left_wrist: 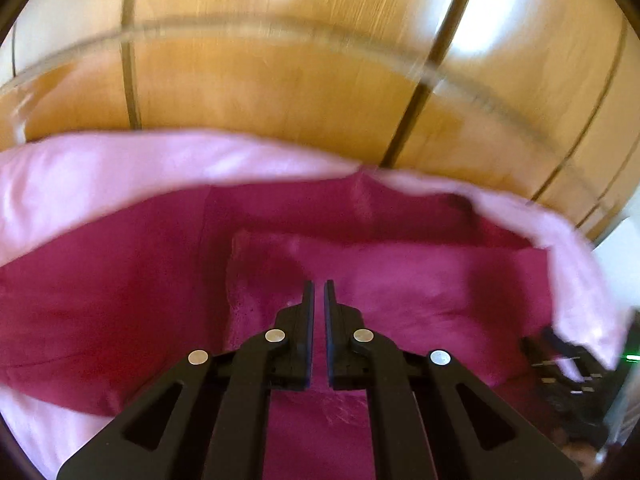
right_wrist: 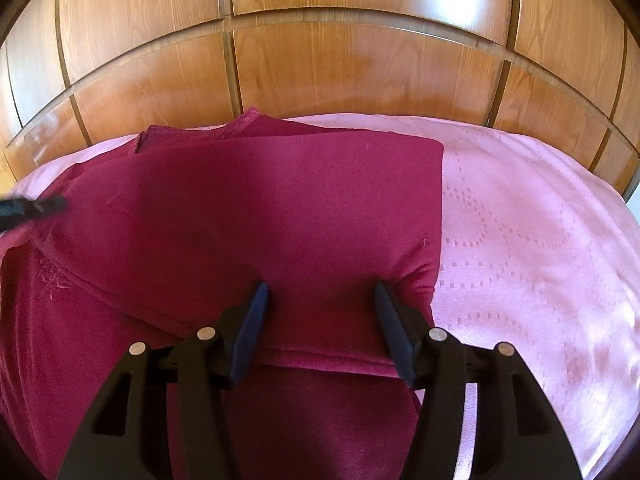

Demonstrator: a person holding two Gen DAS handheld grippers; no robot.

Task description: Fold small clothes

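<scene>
The right gripper [right_wrist: 320,292] has its fingers [right_wrist: 250,328] spread partway, with the folded edge of the dark red garment [right_wrist: 256,208] lying between them; the pads stand clear of the cloth on both sides and pinch nothing. Just below the fingertips runs the hem of the upper layer, crossing roughly side to side, so the fold lies straight ahead of and under this hand. To the right of the fingers the garment ends in a straight vertical edge, and beyond it is the pink bedspread [right_wrist: 520,220] of the bed. Past the garment stands a wooden panelled headboard [right_wrist: 320,60].

The left gripper [left_wrist: 319,292] has its fingers [left_wrist: 307,312] drawn together, only a slit between them, and no cloth visibly caught; it hovers over the same garment [left_wrist: 120,280], in a blurred view. Its tip shows at the far left of the right view, well apart from the right fingers.

The right hand looks nearer the folded edge, so the next fold likely falls to it.
</scene>
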